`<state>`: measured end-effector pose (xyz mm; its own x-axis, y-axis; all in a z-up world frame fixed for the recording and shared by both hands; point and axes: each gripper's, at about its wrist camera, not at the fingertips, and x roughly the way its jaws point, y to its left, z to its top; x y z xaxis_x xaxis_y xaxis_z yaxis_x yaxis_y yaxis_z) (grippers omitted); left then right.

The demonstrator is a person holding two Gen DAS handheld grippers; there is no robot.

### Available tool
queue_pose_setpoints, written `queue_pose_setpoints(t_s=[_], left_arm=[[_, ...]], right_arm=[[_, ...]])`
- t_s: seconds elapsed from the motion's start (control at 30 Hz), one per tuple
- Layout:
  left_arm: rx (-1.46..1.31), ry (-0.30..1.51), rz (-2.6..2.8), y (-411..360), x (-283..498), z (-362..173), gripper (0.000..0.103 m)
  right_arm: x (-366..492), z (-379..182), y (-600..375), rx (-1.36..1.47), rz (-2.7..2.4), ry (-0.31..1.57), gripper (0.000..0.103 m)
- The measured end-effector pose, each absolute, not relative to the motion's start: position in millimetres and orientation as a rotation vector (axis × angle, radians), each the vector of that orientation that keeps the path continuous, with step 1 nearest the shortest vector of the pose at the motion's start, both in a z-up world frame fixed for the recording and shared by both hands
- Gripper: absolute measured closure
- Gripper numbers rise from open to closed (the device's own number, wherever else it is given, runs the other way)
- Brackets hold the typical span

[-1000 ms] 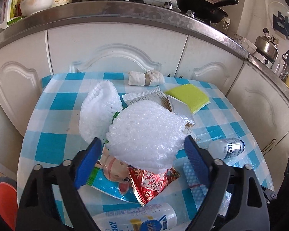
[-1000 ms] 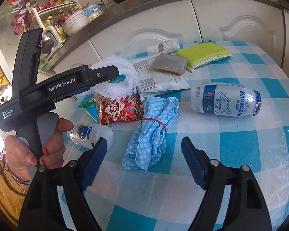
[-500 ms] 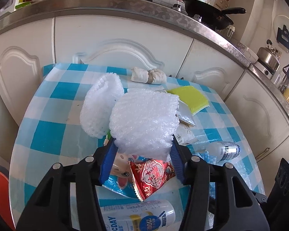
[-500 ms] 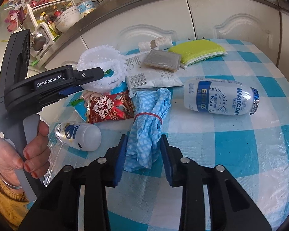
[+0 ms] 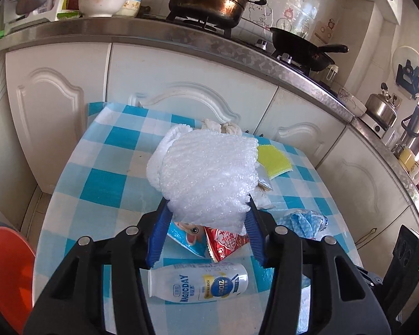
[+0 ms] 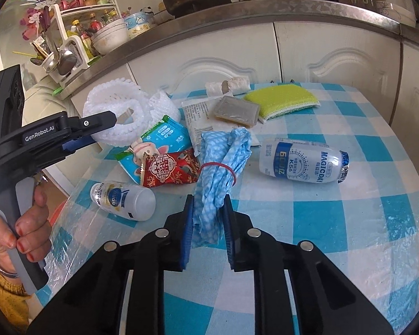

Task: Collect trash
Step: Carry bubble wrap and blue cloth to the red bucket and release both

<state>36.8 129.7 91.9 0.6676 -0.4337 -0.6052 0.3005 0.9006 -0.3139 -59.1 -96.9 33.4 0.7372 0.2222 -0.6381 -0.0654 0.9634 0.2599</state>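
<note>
My left gripper (image 5: 208,217) is shut on a white foam fruit net (image 5: 209,178) and holds it up above the blue checked table (image 5: 103,187); it also shows in the right wrist view (image 6: 117,114). My right gripper (image 6: 208,212) is shut on the near end of a blue patterned cloth bundle (image 6: 223,162) tied with a red rubber band, which lies on the table. A red snack wrapper (image 6: 170,170), a blue-green wrapper (image 6: 159,139) and two white Magicday bottles, one (image 6: 301,162) and the other (image 6: 123,198), lie around it.
A yellow-green sponge (image 6: 282,100), a grey sachet (image 6: 234,110), a printed white packet (image 6: 195,114) and a rolled white rag (image 6: 229,85) lie at the table's far side. White cabinets (image 5: 181,83) stand behind. An orange bin (image 5: 5,262) sits left of the table.
Both grippers were open a second ago. The left closed on the foam net and lifted it. The right closed on the end of the blue cloth bundle.
</note>
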Motion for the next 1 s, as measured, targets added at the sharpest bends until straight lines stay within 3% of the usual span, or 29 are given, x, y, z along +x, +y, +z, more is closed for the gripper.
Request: queue_pose_setpoints(t_s=[0.53,1.0], left_arm=[[-0.264,0.63,-0.312,223,-32,119,0.051],[-0.234,0.689,-0.031,338,-81,73,0.051]], right_arm=[[-82,82,-51,0.157,0.249,0.652,0.082],[-77,77,84,0.075,0.594,0.757,0.082]])
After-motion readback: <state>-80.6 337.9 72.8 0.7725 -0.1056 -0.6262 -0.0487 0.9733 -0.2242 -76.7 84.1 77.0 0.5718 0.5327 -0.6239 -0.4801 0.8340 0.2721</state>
